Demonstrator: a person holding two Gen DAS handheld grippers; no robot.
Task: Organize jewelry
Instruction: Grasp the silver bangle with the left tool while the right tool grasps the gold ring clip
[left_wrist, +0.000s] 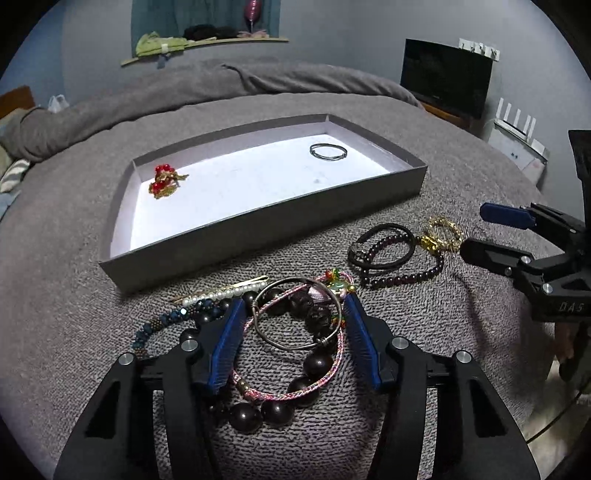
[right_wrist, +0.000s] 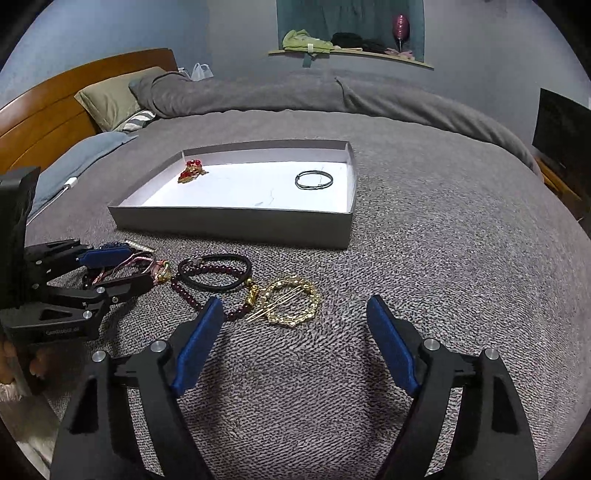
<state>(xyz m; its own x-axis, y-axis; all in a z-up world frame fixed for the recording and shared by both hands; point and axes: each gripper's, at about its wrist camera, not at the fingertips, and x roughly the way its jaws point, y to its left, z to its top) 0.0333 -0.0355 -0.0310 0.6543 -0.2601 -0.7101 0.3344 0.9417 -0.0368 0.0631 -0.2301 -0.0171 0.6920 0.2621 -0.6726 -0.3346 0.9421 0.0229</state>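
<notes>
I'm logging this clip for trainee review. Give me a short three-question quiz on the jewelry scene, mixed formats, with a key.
1. True or false: the grey tray holds exactly two pieces.
2. Which piece lies in the tray's left end in the left wrist view? A) red bead ornament B) gold hair clip C) pearl hairpin
3. Fill in: between the left gripper pads lie a metal bangle, a pink cord bracelet and dark wooden ____.

Key: 1 true; 2 A; 3 beads.
</notes>
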